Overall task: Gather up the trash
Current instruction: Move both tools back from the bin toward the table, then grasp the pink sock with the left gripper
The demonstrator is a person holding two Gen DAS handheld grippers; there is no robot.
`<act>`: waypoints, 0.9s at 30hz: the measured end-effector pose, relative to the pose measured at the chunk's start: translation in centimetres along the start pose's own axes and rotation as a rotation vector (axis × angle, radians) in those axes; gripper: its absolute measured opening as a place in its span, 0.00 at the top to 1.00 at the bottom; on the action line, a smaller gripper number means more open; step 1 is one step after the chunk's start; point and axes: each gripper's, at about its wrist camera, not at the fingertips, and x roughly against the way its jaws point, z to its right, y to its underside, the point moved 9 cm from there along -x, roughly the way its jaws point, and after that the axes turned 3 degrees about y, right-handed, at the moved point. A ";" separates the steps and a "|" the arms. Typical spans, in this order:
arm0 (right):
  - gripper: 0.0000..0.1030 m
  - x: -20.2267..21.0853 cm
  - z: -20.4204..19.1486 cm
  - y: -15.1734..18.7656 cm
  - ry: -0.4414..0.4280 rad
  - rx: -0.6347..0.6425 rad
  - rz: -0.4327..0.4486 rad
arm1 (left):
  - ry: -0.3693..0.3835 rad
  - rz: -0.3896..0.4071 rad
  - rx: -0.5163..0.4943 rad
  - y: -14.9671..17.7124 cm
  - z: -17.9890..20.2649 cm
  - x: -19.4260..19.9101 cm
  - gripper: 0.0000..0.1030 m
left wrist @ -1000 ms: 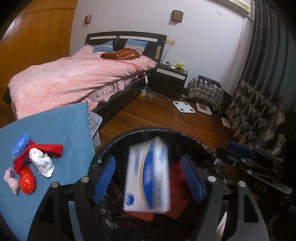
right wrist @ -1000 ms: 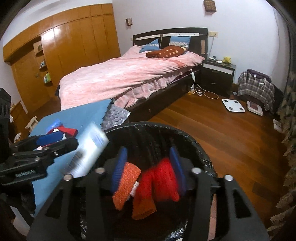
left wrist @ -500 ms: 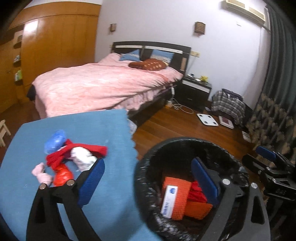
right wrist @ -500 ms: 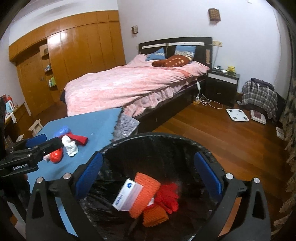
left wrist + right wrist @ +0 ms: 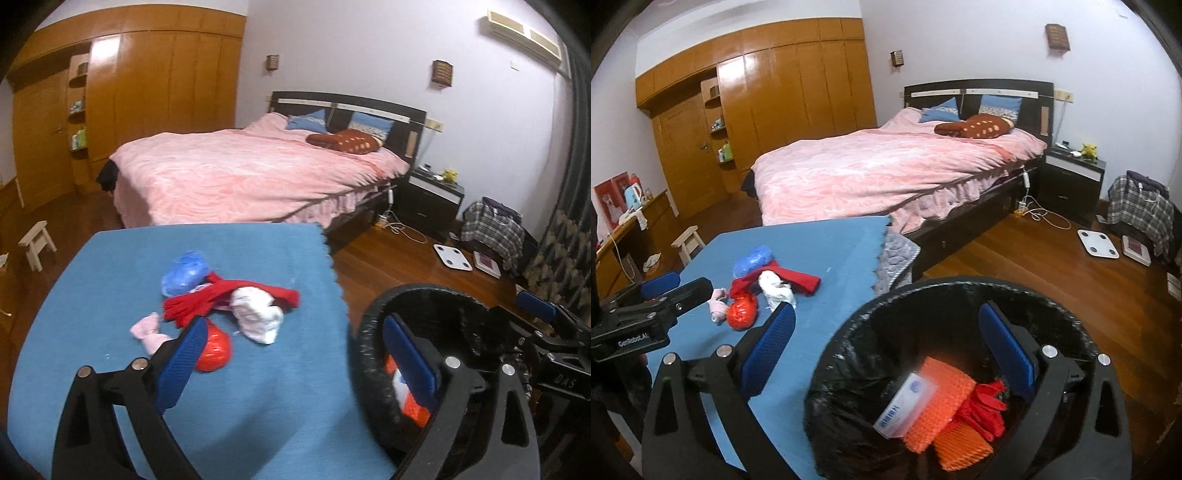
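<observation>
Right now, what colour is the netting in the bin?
Orange, a foam mesh netting lying in the black-lined bin. It shows best in the right wrist view.

Trash pile on the table, bin to its right

The bin [image 5: 960,295] stands just beside the table [image 5: 258,406], a box [image 5: 905,402] and what may be netting inside; the pile [image 5: 229,302] lies mid-table, the bed [image 5: 240,177] behind, a stool [image 5: 35,243] at left.

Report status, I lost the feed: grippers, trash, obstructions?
Left gripper open, empty. Right gripper open, empty. Trash pile on blue table; bin beside. Nothing blocking.
</observation>
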 end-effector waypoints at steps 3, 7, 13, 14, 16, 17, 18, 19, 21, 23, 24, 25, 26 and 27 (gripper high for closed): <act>0.06 -0.7 -1.3 -0.2 -0.019 -0.003 -0.005 | -0.022 0.002 0.014 0.1 -1.6 0.3 0.09; 0.06 -1.8 -3.2 -0.4 -0.035 0.008 -0.009 | -0.044 0.004 0.034 0.2 -3.4 0.5 0.09; 0.06 -3.5 -6.3 -0.7 -0.062 0.033 -0.016 | -0.074 0.002 0.063 0.6 -6.1 0.5 0.09; 0.06 -3.8 -6.8 -0.8 -0.065 0.037 -0.018 | -0.081 0.001 0.068 0.7 -6.6 0.5 0.09; 0.06 -4.4 -7.7 -0.8 -0.071 0.040 -0.021 | -0.094 -0.001 0.076 1.0 -7.6 0.5 0.09; 0.06 -4.8 -8.2 -0.8 -0.072 0.042 -0.024 | -0.102 -0.004 0.080 1.1 -8.1 0.4 0.09; 0.06 -5.2 -8.6 -0.8 -0.074 0.045 -0.025 | -0.111 -0.005 0.085 1.3 -8.7 0.3 0.09; 0.06 -5.4 -8.9 -0.8 -0.075 0.047 -0.025 | -0.120 -0.007 0.087 1.5 -9.2 0.2 0.09; 0.06 -6.3 -9.8 -0.6 -0.077 0.055 -0.033 | -0.145 -0.012 0.090 1.9 -10.6 0.0 0.09; 0.06 -7.1 -10.5 -0.4 -0.080 0.059 -0.042 | -0.166 -0.020 0.095 2.5 -11.9 -0.2 0.09; 0.06 -7.5 -10.9 -0.2 -0.081 0.062 -0.050 | -0.176 -0.027 0.100 2.8 -12.6 -0.4 0.09; 0.06 -8.0 -11.4 0.1 -0.084 0.064 -0.058 | -0.184 -0.031 0.103 3.2 -13.2 -0.5 0.09; 0.06 -8.3 -11.7 0.3 -0.086 0.066 -0.064 | -0.198 -0.041 0.108 3.6 -14.0 -0.8 0.09; 0.06 -8.7 -12.1 0.6 -0.088 0.070 -0.074 | -0.203 -0.047 0.112 4.0 -14.6 -1.0 0.09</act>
